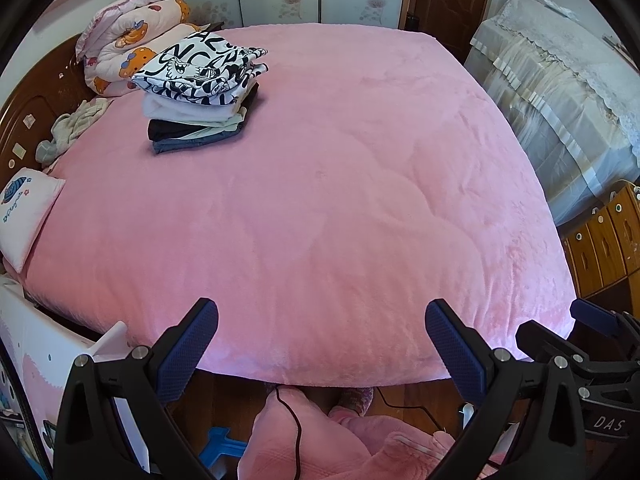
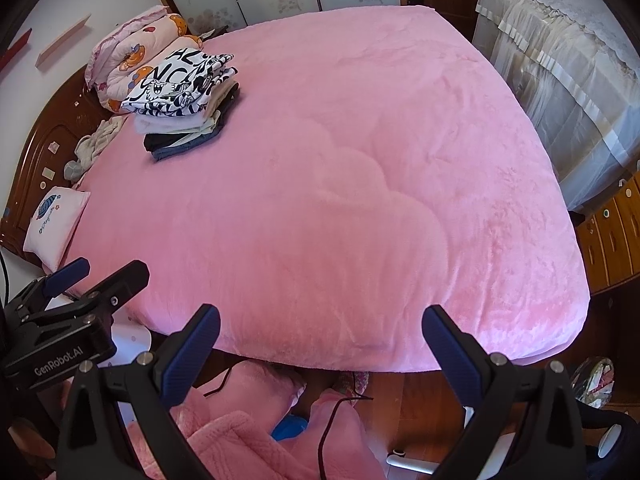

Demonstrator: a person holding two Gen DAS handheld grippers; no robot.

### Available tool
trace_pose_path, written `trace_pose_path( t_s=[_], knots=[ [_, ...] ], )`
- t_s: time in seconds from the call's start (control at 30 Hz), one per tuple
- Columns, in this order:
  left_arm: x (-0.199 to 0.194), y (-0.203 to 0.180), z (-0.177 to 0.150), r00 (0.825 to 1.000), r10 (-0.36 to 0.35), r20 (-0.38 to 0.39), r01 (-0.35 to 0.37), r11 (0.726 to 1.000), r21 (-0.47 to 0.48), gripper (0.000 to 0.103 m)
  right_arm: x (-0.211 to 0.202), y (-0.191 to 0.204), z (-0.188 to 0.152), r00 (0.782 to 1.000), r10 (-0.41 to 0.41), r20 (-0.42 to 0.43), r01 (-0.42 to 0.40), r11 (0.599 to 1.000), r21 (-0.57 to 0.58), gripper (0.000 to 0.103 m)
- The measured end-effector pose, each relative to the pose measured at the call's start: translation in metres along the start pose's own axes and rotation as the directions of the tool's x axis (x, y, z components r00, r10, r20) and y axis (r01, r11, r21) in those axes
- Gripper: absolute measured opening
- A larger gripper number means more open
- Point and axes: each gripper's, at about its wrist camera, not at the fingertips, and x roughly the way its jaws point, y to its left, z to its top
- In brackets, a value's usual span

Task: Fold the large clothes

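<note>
A stack of folded clothes (image 1: 198, 92) sits at the far left of the pink bed (image 1: 340, 200), topped by a black-and-white printed garment (image 1: 200, 66); the stack also shows in the right wrist view (image 2: 184, 104). My left gripper (image 1: 322, 344) is open and empty, held over the near edge of the bed. My right gripper (image 2: 320, 350) is open and empty, also at the near edge, just right of the left one. Pink fluffy clothing (image 2: 240, 440) lies low in front of the bed, below both grippers.
A rolled cartoon-print quilt (image 1: 132, 40) and a small pillow (image 1: 24, 212) lie by the wooden headboard (image 1: 36, 100), with a crumpled pale cloth (image 1: 72, 124). A covered piece of furniture (image 1: 560, 92) and a wooden cabinet (image 1: 608, 236) stand right. A black cable (image 1: 294, 424) crosses the pink clothing.
</note>
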Motion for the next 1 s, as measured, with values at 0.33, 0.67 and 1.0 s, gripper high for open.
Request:
trace_pose_path(
  t_s=[0.33, 0.67, 1.0],
  knots=[
    [-0.0007, -0.0002, 0.0001, 1.0, -0.003, 0.003, 0.003, 1.0, 0.009, 0.103, -0.0002, -0.0002, 0.0008, 1.0, 0.0, 0.002, 0.0, 1.0, -0.005, 0.101],
    [-0.0023, -0.0019, 0.0002, 1.0, -0.002, 0.009, 0.002, 1.0, 0.019, 0.103, -0.0004, 0.0012, 0.0007, 1.0, -0.001, 0.001, 0.001, 1.0, -0.005, 0.101],
    [-0.0024, -0.0007, 0.0, 1.0, -0.003, 0.009, 0.003, 1.0, 0.021, 0.103, -0.0001, 0.0048, 0.0002, 1.0, -0.003, 0.002, 0.003, 1.0, -0.001, 0.101]
  ],
)
